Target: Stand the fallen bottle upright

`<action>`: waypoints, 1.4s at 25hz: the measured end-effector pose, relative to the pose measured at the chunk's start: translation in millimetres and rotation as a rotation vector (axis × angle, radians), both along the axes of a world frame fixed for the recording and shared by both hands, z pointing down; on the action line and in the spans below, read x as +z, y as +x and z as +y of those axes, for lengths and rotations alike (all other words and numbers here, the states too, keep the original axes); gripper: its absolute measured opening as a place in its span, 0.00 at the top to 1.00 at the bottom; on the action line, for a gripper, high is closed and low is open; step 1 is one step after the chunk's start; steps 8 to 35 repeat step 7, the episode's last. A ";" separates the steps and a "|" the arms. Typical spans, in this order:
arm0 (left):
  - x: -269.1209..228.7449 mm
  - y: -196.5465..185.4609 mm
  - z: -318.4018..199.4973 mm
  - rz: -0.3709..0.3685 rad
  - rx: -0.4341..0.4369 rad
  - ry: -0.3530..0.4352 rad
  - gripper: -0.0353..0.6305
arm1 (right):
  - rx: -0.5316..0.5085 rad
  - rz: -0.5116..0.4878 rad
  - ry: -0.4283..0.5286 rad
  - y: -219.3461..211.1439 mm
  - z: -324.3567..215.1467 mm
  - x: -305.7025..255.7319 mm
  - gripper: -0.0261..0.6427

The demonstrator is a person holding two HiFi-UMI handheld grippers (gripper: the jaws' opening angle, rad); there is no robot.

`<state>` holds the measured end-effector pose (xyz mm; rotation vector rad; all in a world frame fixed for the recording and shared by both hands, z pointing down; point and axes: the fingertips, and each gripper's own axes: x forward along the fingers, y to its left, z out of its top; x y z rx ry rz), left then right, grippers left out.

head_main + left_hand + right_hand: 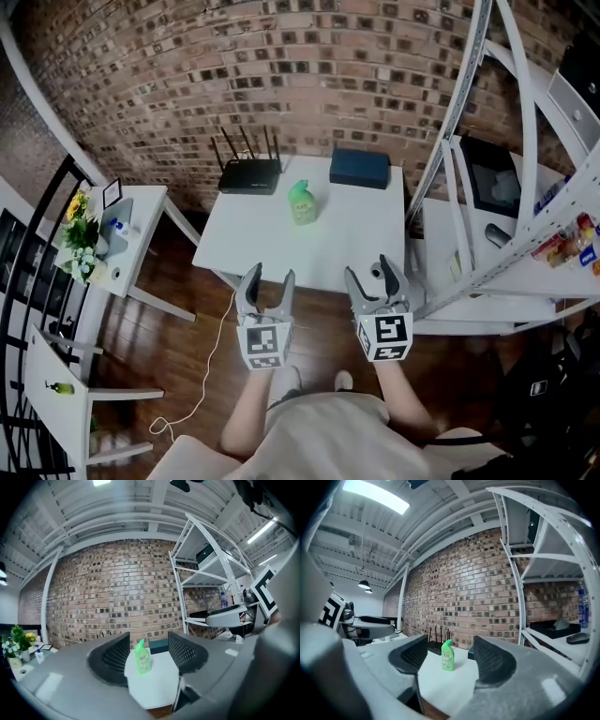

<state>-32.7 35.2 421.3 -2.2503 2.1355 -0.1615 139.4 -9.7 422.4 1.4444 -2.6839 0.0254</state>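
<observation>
The green AXE bottle stands upright on the white table, toward the far half of the top and a little left of its middle, its angled neck at the top. Behind it to the left, a black router with raised antennas sits at the table's back edge by the brick wall. A dark blue box lies at the back edge to the right. The bottle touches neither of them.

Both grippers are held level at the near side of the table, short of its edge and well apart from the bottle, above the wooden floor. The left gripper has its jaws partly spread with nothing between the pads; its own view shows the bottle only far off in the gap. The right gripper also has its jaws apart and holds nothing, and the bottle again shows in the distance between them.

A white shelving rack stands at the right of the table, and a small side table with flowers at the left
</observation>
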 end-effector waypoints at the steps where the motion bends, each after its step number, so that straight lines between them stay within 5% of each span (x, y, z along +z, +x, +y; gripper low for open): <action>1: 1.3 -5.2 1.2 0.002 -0.002 -0.002 0.54 | -0.010 0.002 -0.004 -7.7 2.5 1.8 0.52; 7: -4.2 -39.9 4.4 0.016 -0.021 0.008 0.54 | -0.050 0.028 0.040 -47.4 6.7 -11.2 0.52; 35: -4.2 -39.9 4.4 0.016 -0.021 0.008 0.54 | -0.050 0.028 0.040 -47.4 6.7 -11.2 0.52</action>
